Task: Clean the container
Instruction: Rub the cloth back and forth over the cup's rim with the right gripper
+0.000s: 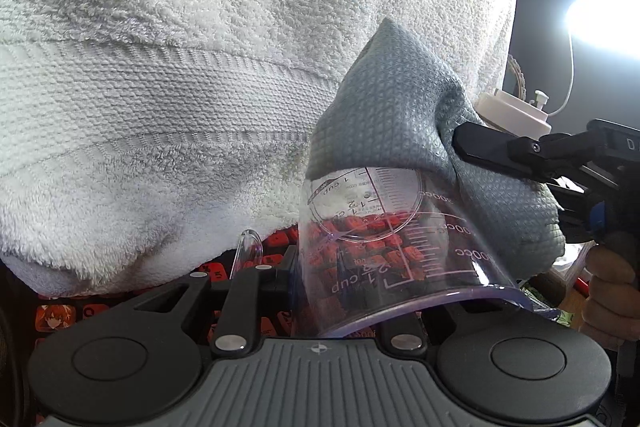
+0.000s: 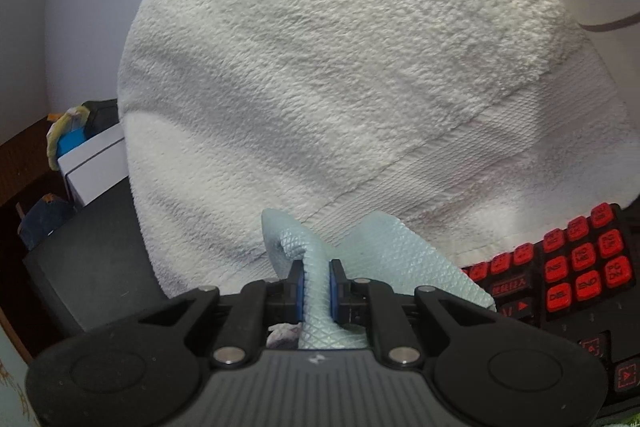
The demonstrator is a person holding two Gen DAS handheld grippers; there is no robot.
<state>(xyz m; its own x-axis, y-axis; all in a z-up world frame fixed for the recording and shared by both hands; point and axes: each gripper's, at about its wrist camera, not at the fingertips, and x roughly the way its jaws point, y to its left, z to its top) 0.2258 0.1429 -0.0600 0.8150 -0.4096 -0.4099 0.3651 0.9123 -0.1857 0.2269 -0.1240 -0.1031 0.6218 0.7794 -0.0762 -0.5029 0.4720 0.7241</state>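
The left gripper [image 1: 320,267] held a clear measuring cup [image 1: 384,239] tipped on its side, seemingly clamped by the rim, though its fingers were mostly hidden. The right gripper [image 2: 316,287] was pinched tight on a grey cloth [image 2: 320,267] draped over the cup's base, above a red-keyed keyboard [image 2: 580,267] and white towel [image 2: 340,67].

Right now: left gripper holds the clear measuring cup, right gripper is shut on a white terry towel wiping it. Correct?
One error: the right gripper is shut on a grey-blue waffle-weave cloth, not the white towel behind; right wrist view shows it. The left gripper does hold the measuring cup.
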